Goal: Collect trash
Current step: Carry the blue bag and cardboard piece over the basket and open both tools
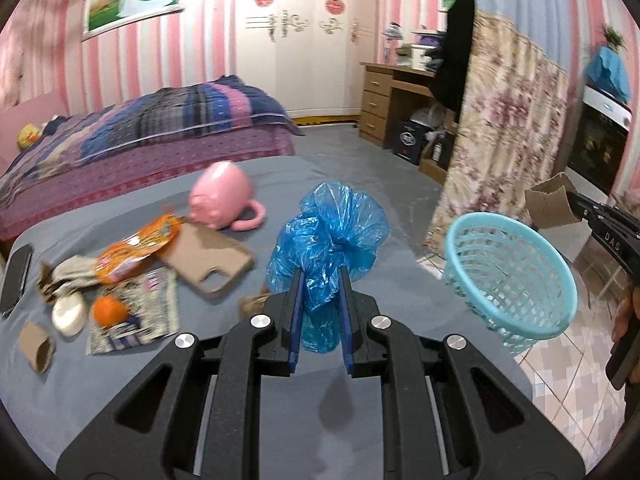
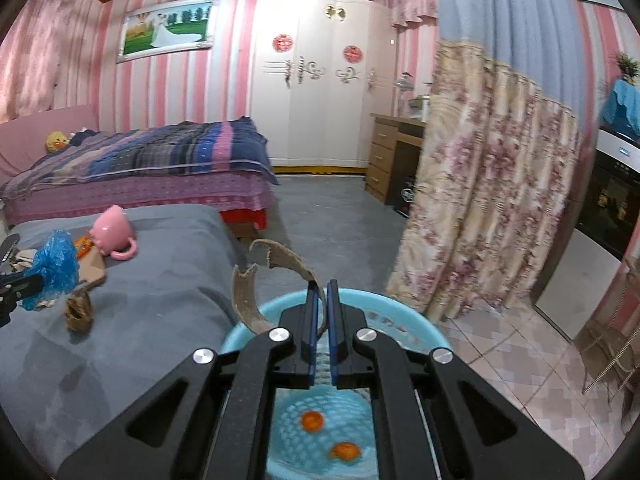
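My left gripper (image 1: 320, 276) is shut on a crumpled blue plastic bag (image 1: 330, 232) and holds it above the grey table (image 1: 280, 400). The bag also shows in the right wrist view (image 2: 54, 268). My right gripper (image 2: 323, 286) is shut on a torn brown cardboard piece (image 2: 248, 300) and holds it over the turquoise basket (image 2: 256, 320). Two orange peel pieces (image 2: 312, 420) lie in the basket. In the left wrist view the basket (image 1: 516, 276) stands at the table's right edge, with the cardboard (image 1: 550, 206) above its far rim.
On the table lie a pink mug (image 1: 222, 196), a brown phone case (image 1: 208, 260), an orange snack wrapper (image 1: 138, 248), an orange (image 1: 110, 310), a cardboard tube (image 1: 38, 346), a phone (image 1: 16, 276) and a small brown scrap (image 2: 78, 312). A floral curtain (image 1: 500, 128) hangs right.
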Tool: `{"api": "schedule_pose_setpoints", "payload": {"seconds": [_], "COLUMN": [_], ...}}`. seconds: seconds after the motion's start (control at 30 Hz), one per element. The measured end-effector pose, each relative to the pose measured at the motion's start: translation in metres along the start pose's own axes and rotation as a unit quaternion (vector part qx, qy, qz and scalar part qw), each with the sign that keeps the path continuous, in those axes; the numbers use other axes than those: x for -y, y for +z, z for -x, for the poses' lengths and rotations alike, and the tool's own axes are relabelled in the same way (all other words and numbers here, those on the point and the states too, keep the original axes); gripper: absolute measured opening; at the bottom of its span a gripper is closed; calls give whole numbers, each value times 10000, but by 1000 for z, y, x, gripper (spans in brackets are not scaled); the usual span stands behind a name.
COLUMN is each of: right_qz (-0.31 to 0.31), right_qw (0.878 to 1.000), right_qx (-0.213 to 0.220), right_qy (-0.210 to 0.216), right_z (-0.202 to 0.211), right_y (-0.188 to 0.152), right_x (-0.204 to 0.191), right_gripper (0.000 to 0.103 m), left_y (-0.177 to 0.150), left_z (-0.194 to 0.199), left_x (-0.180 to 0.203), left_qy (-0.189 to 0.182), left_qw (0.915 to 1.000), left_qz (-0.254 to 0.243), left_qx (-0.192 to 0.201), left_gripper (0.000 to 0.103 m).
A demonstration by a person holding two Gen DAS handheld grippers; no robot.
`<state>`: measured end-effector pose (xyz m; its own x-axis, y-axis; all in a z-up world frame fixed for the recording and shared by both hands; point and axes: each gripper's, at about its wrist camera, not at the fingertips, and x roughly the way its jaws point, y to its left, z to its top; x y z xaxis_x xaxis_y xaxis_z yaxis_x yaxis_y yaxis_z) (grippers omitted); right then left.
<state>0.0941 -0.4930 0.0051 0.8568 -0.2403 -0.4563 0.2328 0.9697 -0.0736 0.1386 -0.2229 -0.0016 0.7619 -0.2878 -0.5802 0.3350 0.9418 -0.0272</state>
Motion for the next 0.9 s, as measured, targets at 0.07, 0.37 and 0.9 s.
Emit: {"api": "schedule_pose_setpoints", "payload": {"seconds": [0.07, 0.37, 0.9], "right_qz": [-51, -297, -559], "right_qw": [9999, 9987, 9957], "right_qx": [-59, -155, -363], "right_qy": [-86, -391, -650], "right_z": [-3, -8, -24], "right_y": [-5, -20, -40], "right_x": [11, 53, 90], "right_gripper": [5, 5, 5], "left_y": [4, 13, 11], "left_z": [-7, -42, -95], "left_x": [12, 76, 174], "left_qy": [-128, -683, -1311], "left_qw": [9999, 9967, 9845], "left_qz": [-44, -423, -1108], "left_qx": [0, -90, -358], "left_gripper": [15, 15, 30]}}
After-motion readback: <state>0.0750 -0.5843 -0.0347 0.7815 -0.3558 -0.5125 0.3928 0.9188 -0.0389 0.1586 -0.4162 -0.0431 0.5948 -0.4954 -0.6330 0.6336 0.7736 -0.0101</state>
